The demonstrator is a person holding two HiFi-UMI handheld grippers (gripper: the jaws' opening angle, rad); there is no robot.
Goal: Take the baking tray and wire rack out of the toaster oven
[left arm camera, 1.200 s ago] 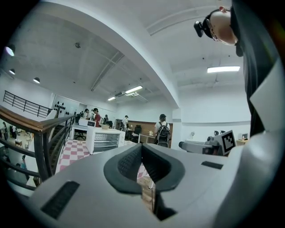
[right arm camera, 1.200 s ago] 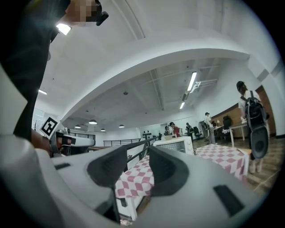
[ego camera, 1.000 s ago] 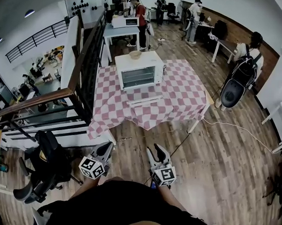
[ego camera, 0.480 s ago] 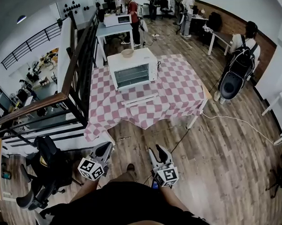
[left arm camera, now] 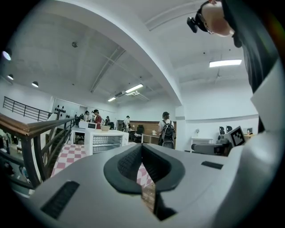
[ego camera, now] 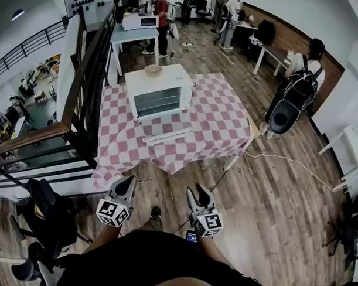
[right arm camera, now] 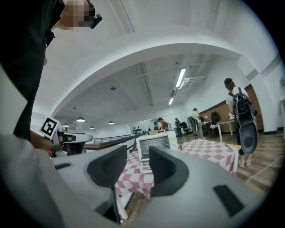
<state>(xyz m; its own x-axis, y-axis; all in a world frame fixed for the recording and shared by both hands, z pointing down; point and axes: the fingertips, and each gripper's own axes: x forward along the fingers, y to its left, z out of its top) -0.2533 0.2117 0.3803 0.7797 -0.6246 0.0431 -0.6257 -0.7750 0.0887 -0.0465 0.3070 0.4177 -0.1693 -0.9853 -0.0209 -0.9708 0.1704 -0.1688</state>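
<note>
The left claw is clenched on nothing, the right claw released, both far from the oven. A hasty reach may snag the cloth.

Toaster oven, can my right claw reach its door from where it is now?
Probably not yet. The right claw hangs over the floor, short of the table, and the toaster oven sits further back on it. Nothing blocks the way; it just looks too far.
</note>
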